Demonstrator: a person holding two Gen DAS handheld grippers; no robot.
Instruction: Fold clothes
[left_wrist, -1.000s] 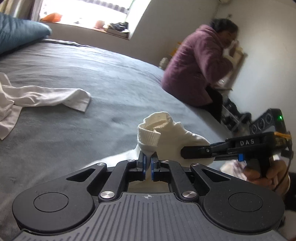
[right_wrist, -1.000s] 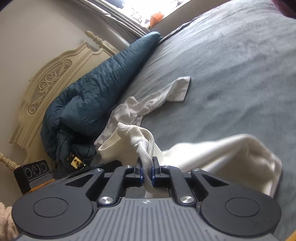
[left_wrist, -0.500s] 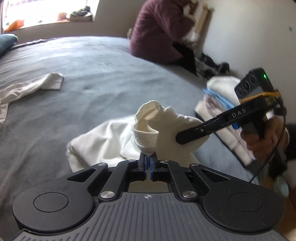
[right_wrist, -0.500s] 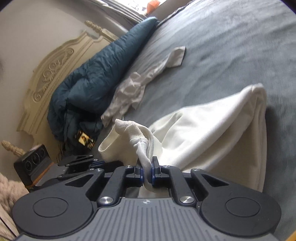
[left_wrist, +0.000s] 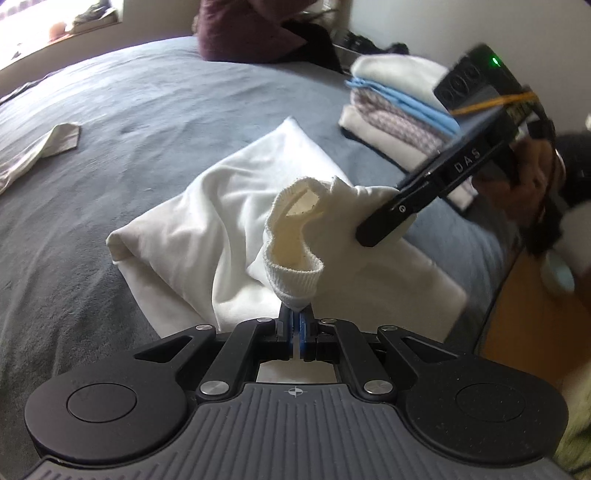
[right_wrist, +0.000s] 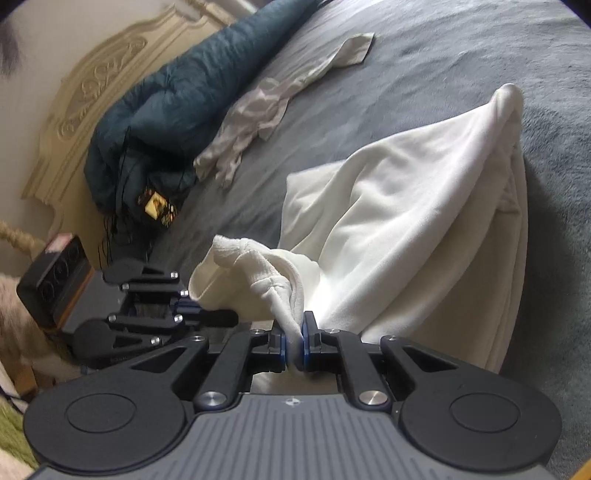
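- The left gripper (left_wrist: 296, 325) clamped the white garment's (left_wrist: 236, 206) ribbed cuff.
- The right gripper (right_wrist: 293, 349) pinched its bunched edge.
- The garment trailed across the bed (left_wrist: 155, 99), near its edge.

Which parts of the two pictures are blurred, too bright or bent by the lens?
Left wrist view: the window at top left is blown out to white; the right gripper and the folded stack show motion blur. Right wrist view: the grey bed curves from the fisheye lens; the left gripper is slightly blurred, the white garment fairly sharp.
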